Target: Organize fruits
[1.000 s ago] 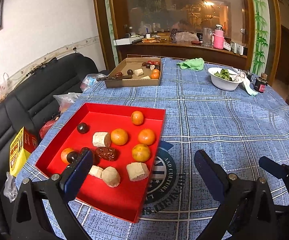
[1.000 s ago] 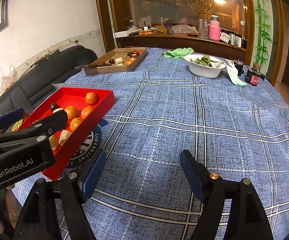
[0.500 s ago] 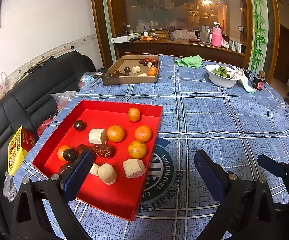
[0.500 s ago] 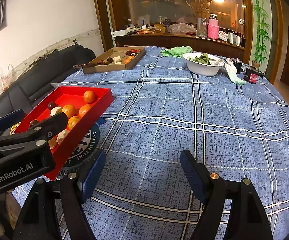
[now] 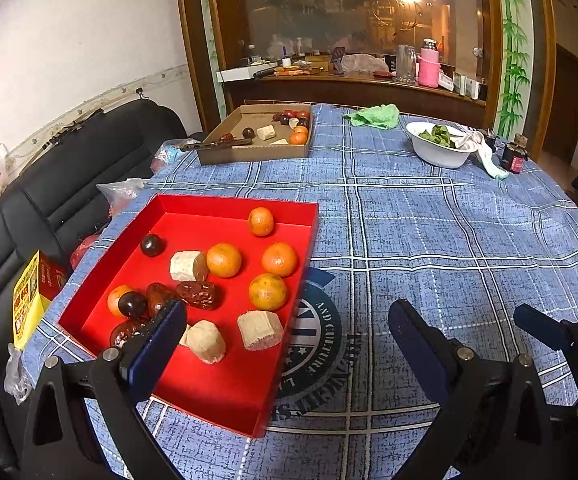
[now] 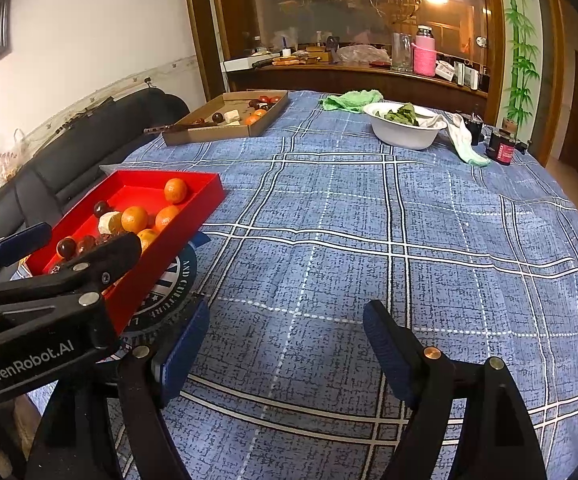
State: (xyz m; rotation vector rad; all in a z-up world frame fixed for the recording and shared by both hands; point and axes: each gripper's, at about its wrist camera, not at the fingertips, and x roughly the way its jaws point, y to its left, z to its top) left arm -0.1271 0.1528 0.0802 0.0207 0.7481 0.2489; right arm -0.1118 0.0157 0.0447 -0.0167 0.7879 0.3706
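A red tray point(image 5: 209, 384) lies at the near left of the blue plaid table; it also shows in the right wrist view point(image 6: 205, 200). It holds several oranges point(image 5: 223, 260), dark plums point(image 5: 152, 245), red dates point(image 5: 201, 294) and pale cake pieces point(image 5: 260, 329). My left gripper point(image 5: 289, 332) is open and empty, its left finger over the tray's near edge. My right gripper point(image 6: 287, 334) is open and empty over bare cloth to the right of the tray. A cardboard tray point(image 5: 249, 152) at the far left holds more fruit.
A white bowl of greens point(image 5: 439, 144) and a green cloth point(image 5: 373, 116) lie at the far side. A small dark jar point(image 5: 513, 158) stands at the far right. A black sofa point(image 5: 49, 192) runs along the table's left side.
Both grippers have drawn back and risen slightly, so the red tray sits a bit farther off. Both stay open and empty.
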